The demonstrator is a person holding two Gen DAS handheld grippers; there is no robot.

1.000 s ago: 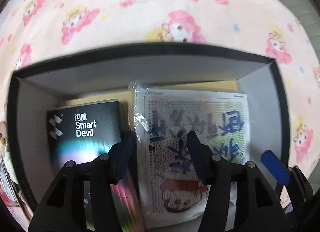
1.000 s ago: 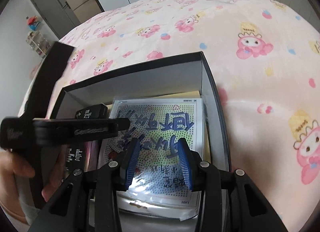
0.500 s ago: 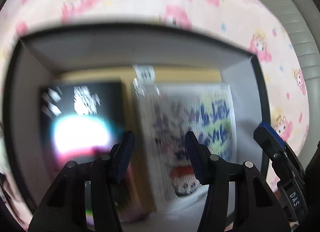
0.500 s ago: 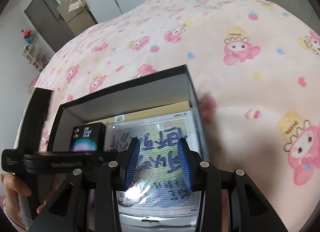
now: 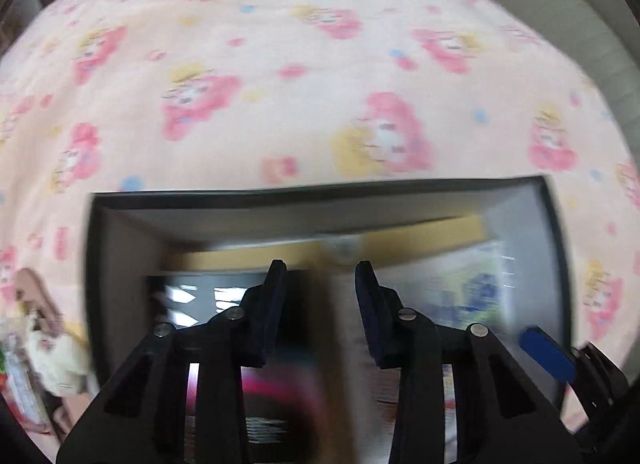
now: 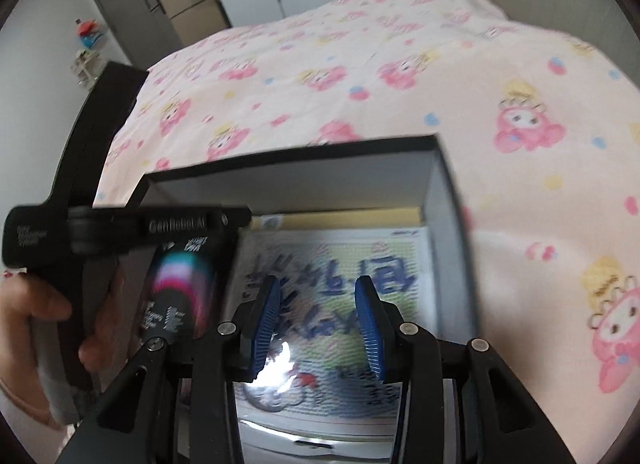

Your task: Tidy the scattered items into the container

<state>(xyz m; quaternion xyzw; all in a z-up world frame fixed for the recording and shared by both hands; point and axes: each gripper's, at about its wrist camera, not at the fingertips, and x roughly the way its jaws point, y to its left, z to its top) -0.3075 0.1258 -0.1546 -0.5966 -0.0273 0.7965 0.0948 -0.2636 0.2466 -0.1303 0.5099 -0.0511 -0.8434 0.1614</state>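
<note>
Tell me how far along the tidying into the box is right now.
Mostly done: the black box already holds the dark Smart Devil carton and the bagged picture sheet. Both tongs, left and right, are open and empty. Some clutter remains beside the box.

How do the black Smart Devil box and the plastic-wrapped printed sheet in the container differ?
The black box is dark with an iridescent patch; the printed sheet is pale with blue writing. The black box sits left and is narrower; the printed sheet fills the right, flat and sleeved. Both lie inside the container.
</note>
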